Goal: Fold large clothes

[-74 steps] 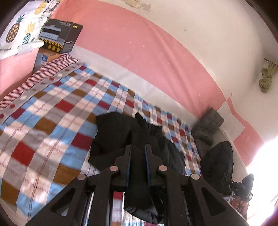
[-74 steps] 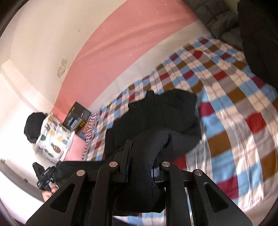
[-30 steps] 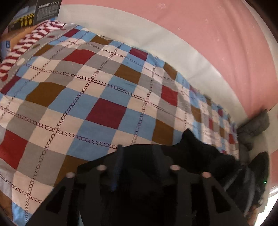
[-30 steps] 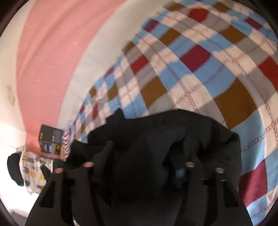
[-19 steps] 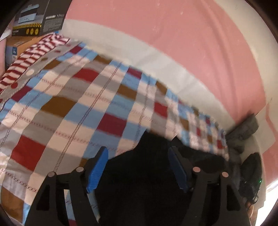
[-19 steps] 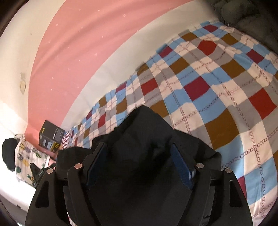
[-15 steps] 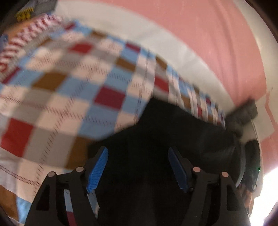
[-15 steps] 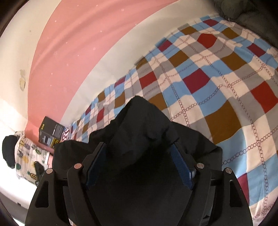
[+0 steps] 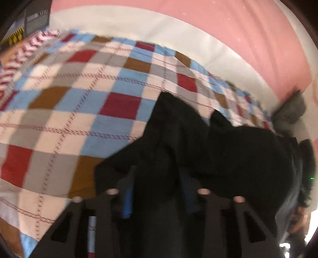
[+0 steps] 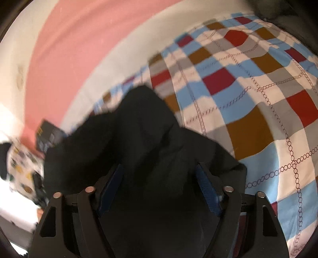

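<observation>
A black garment (image 9: pixel 228 150) lies crumpled on the checked bedspread (image 9: pixel 79 99). My left gripper (image 9: pixel 157 190) sits low over its near edge. Its jaws are closing, with a bulge of black cloth between the blue pads (image 9: pixel 127 190), whose inner faces still show. In the right wrist view the same garment (image 10: pixel 139 129) spreads up and to the left over the bedspread (image 10: pixel 258 89). My right gripper (image 10: pixel 159 182) hovers on it with its jaws closing. The blue pads (image 10: pixel 206 184) stand well apart, and cloth lies between them without being pinched.
A black box (image 9: pixel 29 21) and a red-striped cloth (image 9: pixel 25 51) lie at the bed's far left. A grey cushion (image 9: pixel 292 107) sits against the pink and white wall. A pineapple-print cloth (image 10: pixel 21 172) is at the left, and dark bedding (image 10: pixel 288 12) at the top right.
Both grippers earlier held the garment up, then set it on the bed and spread their jaws wide. Both pairs of jaws are now narrower and sit lower on the cloth.
</observation>
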`<state>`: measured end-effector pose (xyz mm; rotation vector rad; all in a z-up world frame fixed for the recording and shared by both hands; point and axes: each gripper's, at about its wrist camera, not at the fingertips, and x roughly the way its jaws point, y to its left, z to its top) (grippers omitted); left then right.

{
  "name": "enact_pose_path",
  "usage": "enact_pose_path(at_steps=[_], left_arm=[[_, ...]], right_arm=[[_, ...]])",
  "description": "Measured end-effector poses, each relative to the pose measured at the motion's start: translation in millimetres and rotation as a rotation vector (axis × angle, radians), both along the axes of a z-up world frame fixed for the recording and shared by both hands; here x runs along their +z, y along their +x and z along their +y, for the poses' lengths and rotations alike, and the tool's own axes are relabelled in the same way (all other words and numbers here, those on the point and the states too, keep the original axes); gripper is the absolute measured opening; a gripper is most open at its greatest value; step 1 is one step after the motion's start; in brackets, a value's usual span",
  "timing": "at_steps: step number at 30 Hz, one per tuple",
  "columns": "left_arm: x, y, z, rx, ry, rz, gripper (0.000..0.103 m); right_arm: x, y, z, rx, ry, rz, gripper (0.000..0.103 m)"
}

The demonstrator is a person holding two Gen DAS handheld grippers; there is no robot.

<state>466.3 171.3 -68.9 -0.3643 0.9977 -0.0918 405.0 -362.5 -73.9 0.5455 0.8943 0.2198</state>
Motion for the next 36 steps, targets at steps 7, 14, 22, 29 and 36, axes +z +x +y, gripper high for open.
enact_pose_path(at_steps=[7, 14, 22, 29, 36], left_arm=[[12, 21, -3, 0.088, 0.099, -0.059, 0.017], [-19, 47, -14, 0.112, 0.154, -0.036, 0.019], [-6, 37, -6, 0.112, 0.15, -0.026, 0.032], [27, -45, 15, 0.105, 0.103, -0.12, 0.037], [-13, -148, 40, 0.166, -0.045, -0.046, 0.051]], right_arm=[[13, 16, 10, -0.048, -0.185, -0.017, 0.013], [-25, 39, 4, -0.101, -0.23, 0.053, 0.015], [-14, 28, -8, -0.125, -0.206, 0.064, 0.04], [10, -49, -14, -0.089, -0.16, -0.016, 0.067], [-31, -126, -18, -0.06, -0.056, 0.049, 0.077]])
